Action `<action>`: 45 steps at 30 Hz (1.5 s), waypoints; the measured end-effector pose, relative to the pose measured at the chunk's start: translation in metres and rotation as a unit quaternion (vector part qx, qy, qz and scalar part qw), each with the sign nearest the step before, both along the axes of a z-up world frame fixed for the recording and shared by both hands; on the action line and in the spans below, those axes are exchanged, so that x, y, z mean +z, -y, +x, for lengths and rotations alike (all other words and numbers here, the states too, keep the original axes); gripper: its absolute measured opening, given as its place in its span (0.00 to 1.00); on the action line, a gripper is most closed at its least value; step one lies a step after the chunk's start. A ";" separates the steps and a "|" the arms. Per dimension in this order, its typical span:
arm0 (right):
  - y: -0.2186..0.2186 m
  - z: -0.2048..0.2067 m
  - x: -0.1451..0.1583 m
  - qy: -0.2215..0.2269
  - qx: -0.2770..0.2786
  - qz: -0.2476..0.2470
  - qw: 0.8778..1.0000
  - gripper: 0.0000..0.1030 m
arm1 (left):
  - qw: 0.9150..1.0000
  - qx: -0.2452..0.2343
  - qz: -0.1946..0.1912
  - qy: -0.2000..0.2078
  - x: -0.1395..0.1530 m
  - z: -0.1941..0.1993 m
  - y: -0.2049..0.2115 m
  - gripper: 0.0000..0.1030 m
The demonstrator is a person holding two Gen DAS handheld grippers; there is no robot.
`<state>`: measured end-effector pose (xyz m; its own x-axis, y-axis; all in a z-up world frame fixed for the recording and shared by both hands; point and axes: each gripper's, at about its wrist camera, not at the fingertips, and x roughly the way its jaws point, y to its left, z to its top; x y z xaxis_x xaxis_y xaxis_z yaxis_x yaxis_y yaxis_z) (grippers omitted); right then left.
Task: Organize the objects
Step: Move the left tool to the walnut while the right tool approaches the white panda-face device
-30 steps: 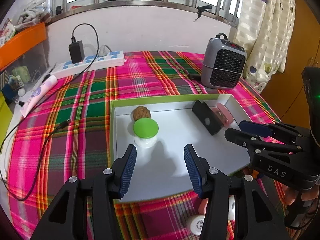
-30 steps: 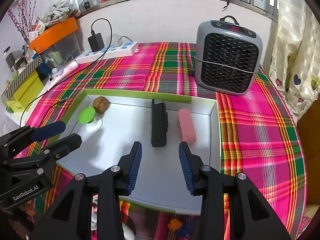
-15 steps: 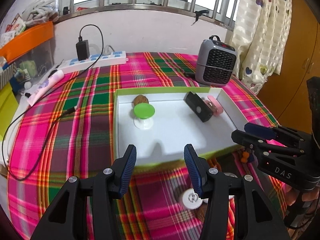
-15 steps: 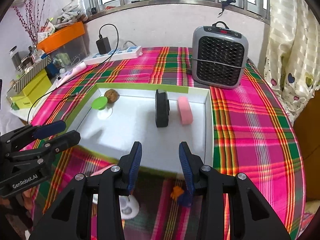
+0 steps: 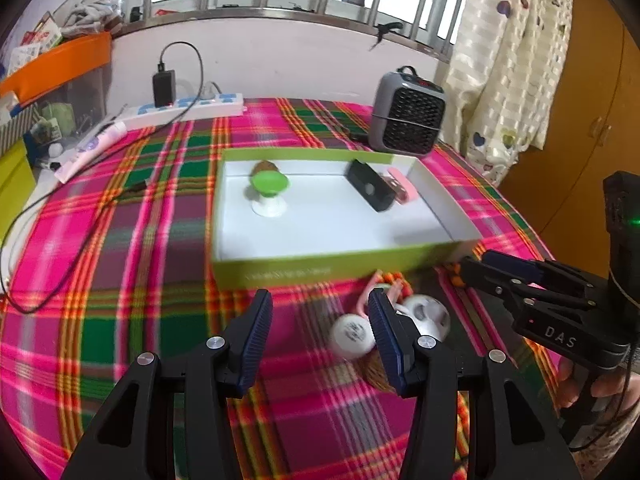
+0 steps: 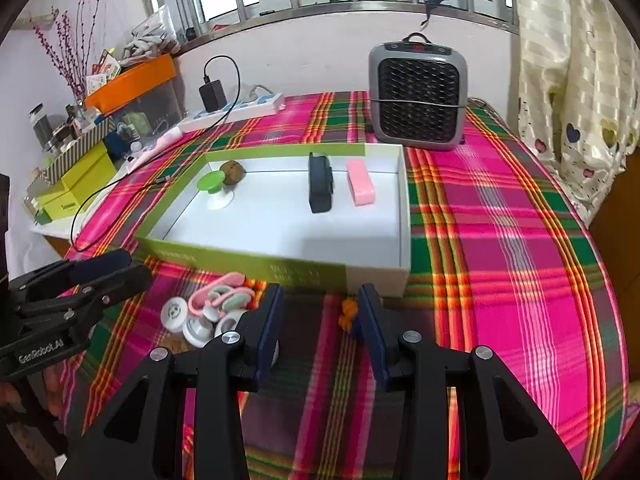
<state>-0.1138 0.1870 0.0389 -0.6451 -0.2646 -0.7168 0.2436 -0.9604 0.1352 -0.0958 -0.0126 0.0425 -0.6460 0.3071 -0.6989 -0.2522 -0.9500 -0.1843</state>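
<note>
White round pieces (image 5: 352,334) beside left tool (image 5: 320,332), both tools part-open, empty

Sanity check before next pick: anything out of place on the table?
Yes. A cluster of small white and pink items and an orange piece lie loose on the tablecloth, outside the tray. Inside, nothing looks spilled or damaged.

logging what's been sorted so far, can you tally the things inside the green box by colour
green: 1, suction-cup stand
brown: 1, walnut
black: 1, rectangular case
pink: 1, rectangular block
total: 4 in the green box
</note>
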 end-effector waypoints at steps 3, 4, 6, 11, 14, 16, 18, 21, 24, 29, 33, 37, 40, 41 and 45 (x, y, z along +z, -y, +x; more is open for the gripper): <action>-0.004 0.007 -0.002 -0.002 -0.002 -0.001 1.000 0.39 | 1.000 -0.006 0.005 0.003 -0.002 0.007 -0.005 0.47; -0.005 0.010 -0.003 -0.003 -0.003 0.002 1.000 0.39 | 1.000 -0.011 0.006 0.003 -0.003 0.010 -0.007 0.47; -0.008 0.015 -0.005 -0.005 -0.003 0.004 1.000 0.39 | 1.000 -0.019 0.009 0.005 -0.005 0.017 -0.011 0.47; -0.010 0.024 -0.009 -0.003 -0.004 0.000 1.000 0.39 | 0.999 -0.039 0.005 0.017 -0.014 0.025 -0.024 0.47; -0.011 0.029 -0.010 -0.004 -0.005 0.003 1.000 0.39 | 0.999 -0.043 0.006 0.023 -0.019 0.028 -0.029 0.47; -0.012 0.031 -0.011 -0.003 -0.005 0.003 1.000 0.39 | 0.999 -0.045 0.004 0.026 -0.022 0.028 -0.032 0.47; -0.012 0.033 -0.012 -0.003 -0.005 0.006 1.000 0.39 | 0.998 -0.045 0.002 0.032 -0.025 0.027 -0.034 0.47; -0.013 0.035 -0.013 -0.003 -0.006 0.007 1.000 0.39 | 0.998 -0.043 -0.004 0.035 -0.028 0.027 -0.037 0.47; -0.013 0.036 -0.013 -0.002 -0.007 0.006 1.000 0.39 | 0.998 -0.043 -0.005 0.036 -0.030 0.025 -0.039 0.47; -0.013 0.037 -0.015 0.001 -0.007 0.010 1.000 0.39 | 0.999 -0.036 -0.005 0.036 -0.032 0.022 -0.040 0.47; -0.011 0.037 -0.015 0.003 -0.005 0.009 1.000 0.39 | 0.999 -0.031 -0.008 0.034 -0.032 0.022 -0.039 0.41; -0.009 0.038 -0.014 0.005 -0.004 0.009 1.000 0.39 | 0.999 -0.028 -0.006 0.033 -0.032 0.022 -0.035 0.32; -0.006 0.038 -0.014 0.005 -0.001 0.011 1.000 0.39 | 0.999 -0.025 -0.004 0.033 -0.032 0.022 -0.033 0.30; -0.005 0.039 -0.014 0.005 0.000 0.013 1.000 0.39 | 0.999 -0.025 -0.003 0.033 -0.032 0.022 -0.032 0.29; 0.001 0.038 -0.013 0.006 0.005 0.017 1.000 0.39 | 0.999 -0.021 -0.003 0.032 -0.032 0.024 -0.027 0.29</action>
